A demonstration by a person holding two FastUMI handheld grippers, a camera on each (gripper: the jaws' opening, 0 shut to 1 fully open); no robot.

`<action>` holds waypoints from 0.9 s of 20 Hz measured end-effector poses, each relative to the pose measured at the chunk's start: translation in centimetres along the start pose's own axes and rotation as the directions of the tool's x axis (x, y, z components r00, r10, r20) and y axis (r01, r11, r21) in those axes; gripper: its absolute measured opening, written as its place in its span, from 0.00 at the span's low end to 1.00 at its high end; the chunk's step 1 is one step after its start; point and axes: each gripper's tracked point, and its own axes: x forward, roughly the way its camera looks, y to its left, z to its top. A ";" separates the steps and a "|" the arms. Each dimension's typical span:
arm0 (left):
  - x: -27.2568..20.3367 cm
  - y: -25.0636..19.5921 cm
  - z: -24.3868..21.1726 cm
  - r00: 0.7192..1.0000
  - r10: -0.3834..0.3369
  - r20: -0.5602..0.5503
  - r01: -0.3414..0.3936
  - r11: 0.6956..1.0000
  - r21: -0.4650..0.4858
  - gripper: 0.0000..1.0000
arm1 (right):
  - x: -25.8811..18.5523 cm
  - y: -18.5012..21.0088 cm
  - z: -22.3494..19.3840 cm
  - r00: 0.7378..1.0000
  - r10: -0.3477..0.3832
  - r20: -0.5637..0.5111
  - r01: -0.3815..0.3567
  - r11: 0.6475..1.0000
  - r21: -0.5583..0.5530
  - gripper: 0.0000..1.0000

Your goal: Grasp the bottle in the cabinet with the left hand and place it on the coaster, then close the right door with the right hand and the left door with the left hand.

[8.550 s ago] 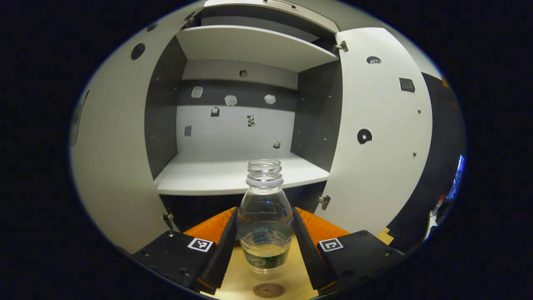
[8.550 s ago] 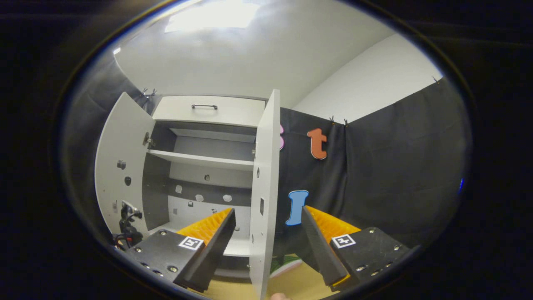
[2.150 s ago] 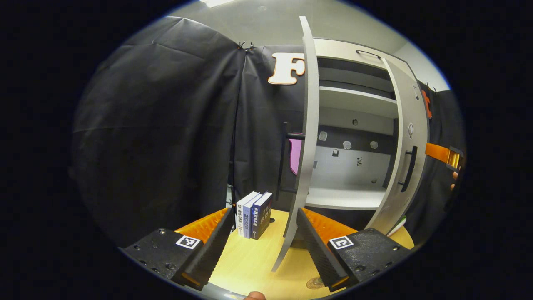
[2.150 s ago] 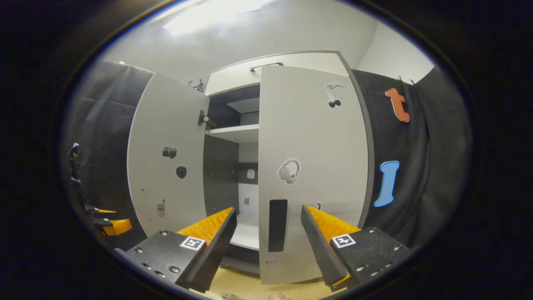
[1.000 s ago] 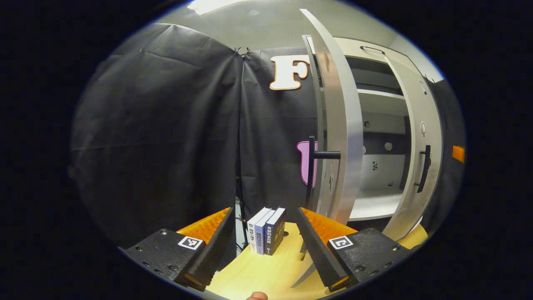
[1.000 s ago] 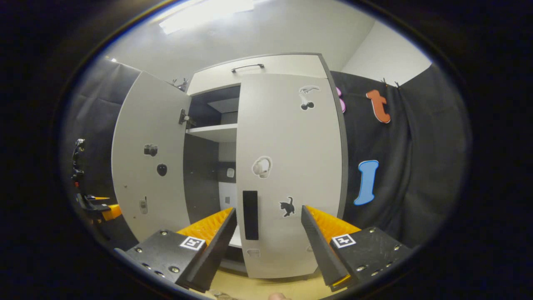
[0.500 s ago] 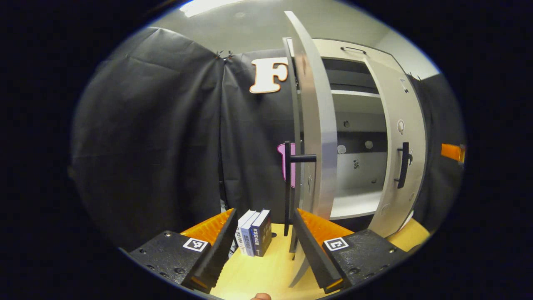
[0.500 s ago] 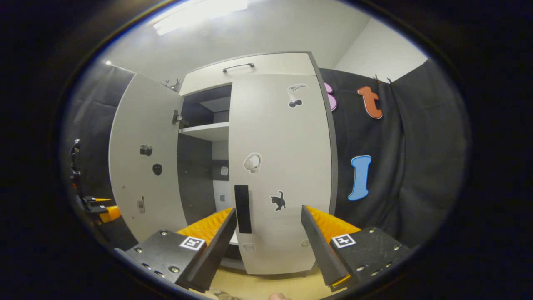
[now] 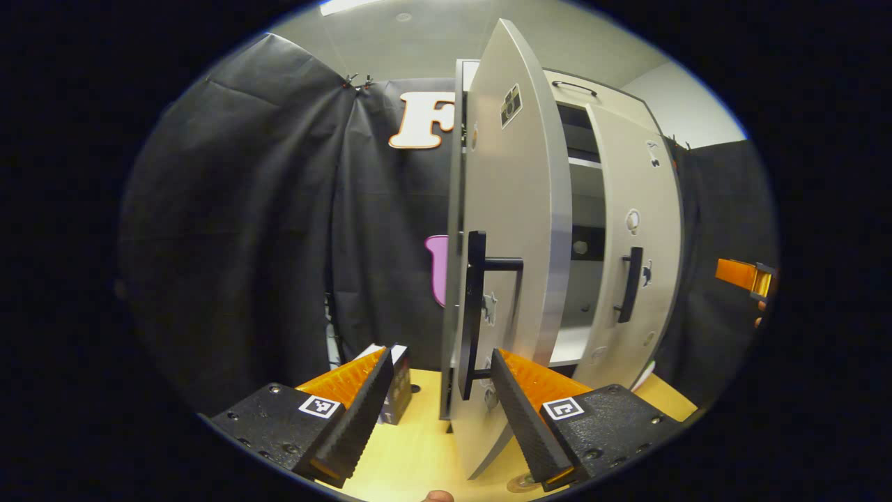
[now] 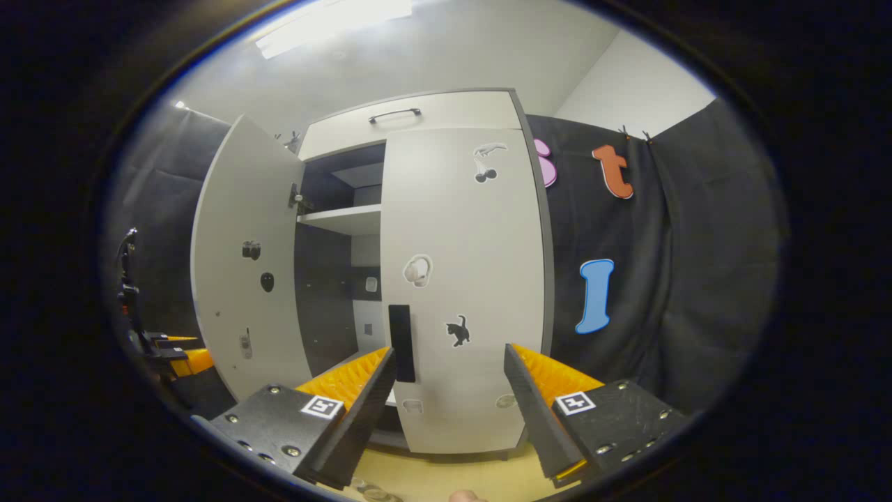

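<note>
1 door handle between jaws

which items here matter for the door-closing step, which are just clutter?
In play:
left door, part open
its handle
right door, about shut
left gripper, jaws open
right gripper, jaws open

Lying about:
books on the table

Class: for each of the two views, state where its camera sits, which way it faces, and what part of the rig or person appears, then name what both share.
Left gripper view: rides the left tongs, facing the left door edge-on by its handle; own fingers open.
Right gripper view: rides the right tongs, squarely facing the right door; own fingers open.
Shared: both show both cabinet doors.
</note>
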 end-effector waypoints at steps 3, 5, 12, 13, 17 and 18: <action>1.0 -2.6 0.3 0.998 -0.054 0.012 0.054 0.998 0.042 0.90 | -0.1 -0.4 0.0 1.000 -0.020 -0.003 0.020 1.000 -0.006 0.95; 1.5 -3.9 0.1 0.996 -0.086 0.010 0.086 0.996 0.034 0.85 | -0.7 -1.6 -0.1 0.999 -0.043 0.000 0.043 0.999 -0.008 0.92; 3.0 -4.9 -0.2 0.994 -0.111 0.008 0.111 0.994 0.020 0.90 | -1.3 -4.4 0.3 0.995 -0.099 0.007 0.099 0.995 0.006 0.95; 3.3 -5.2 -0.1 0.993 -0.116 0.006 0.116 0.993 0.007 0.85 | -1.3 -4.5 0.4 0.995 -0.101 0.008 0.101 0.995 0.007 0.95; 4.4 -7.4 -0.1 0.987 -0.160 0.008 0.160 0.987 0.012 0.90 | -0.9 -4.8 0.4 0.995 -0.103 0.009 0.103 0.995 0.002 0.95; 4.7 -8.0 -0.1 0.985 -0.171 0.010 0.171 0.985 0.011 0.90 | -0.9 -4.9 0.3 0.994 -0.104 0.008 0.104 0.995 -0.001 0.95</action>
